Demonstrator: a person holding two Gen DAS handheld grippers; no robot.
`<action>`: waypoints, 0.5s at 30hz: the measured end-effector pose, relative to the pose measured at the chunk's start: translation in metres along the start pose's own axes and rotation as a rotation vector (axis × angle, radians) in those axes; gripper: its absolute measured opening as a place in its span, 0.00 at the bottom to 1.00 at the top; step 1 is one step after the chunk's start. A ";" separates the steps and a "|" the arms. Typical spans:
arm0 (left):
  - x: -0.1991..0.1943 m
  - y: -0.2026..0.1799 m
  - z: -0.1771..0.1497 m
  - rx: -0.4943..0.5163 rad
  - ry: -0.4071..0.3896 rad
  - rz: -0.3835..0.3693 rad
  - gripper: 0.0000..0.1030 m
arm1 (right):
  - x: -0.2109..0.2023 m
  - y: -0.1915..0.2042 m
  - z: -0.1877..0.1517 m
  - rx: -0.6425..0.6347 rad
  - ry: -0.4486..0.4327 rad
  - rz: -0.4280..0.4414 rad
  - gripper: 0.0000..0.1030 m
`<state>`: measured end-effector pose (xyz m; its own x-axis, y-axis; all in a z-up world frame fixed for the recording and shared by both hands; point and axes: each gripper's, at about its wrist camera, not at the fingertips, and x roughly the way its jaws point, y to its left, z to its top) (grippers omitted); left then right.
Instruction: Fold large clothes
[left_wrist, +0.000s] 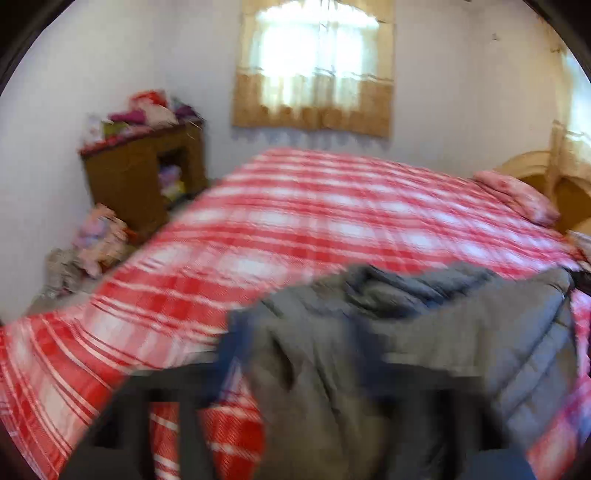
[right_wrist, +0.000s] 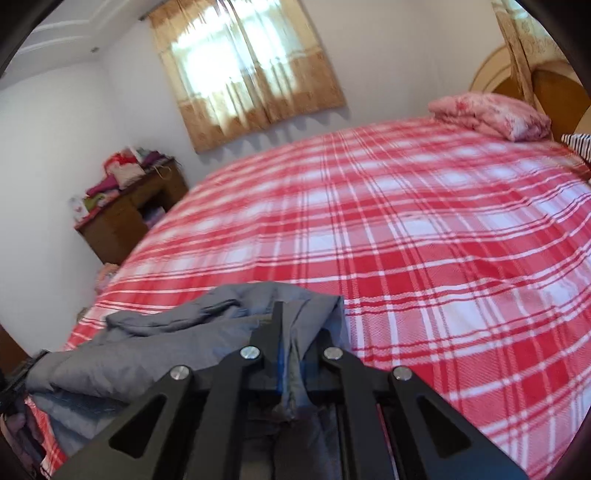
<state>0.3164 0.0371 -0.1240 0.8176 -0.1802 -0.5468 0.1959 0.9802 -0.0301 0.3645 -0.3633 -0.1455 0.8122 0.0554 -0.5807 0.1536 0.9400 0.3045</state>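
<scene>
The grey padded garment (left_wrist: 424, 332) lies bunched at the near edge of the bed (left_wrist: 314, 206), on its red plaid cover. Its bulk runs across the bed's near edge, from the left gripper (left_wrist: 295, 406) toward the right one. The left jaws, blurred, appear spread wide with the cloth draped between and ahead of them; I judge nothing is clamped there. To the right, the right gripper (right_wrist: 291, 347) has its jaws pinched together on a fold of the garment's (right_wrist: 166, 347) edge. The right hand has hold, so the coming move turns on the left finding the opposite end.
</scene>
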 end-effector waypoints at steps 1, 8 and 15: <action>0.001 0.003 0.004 -0.015 -0.027 0.042 0.98 | 0.012 -0.003 0.003 0.012 0.018 -0.002 0.08; 0.004 0.009 0.021 -0.088 -0.060 0.186 0.99 | 0.030 0.002 0.020 0.070 -0.008 0.025 0.87; -0.033 -0.015 0.023 -0.078 -0.210 0.349 0.99 | -0.012 0.051 0.011 -0.082 -0.120 -0.013 0.86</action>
<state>0.2984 0.0267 -0.0864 0.9221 0.1592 -0.3526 -0.1477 0.9872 0.0594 0.3687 -0.3200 -0.1148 0.8725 0.0071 -0.4885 0.1221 0.9650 0.2320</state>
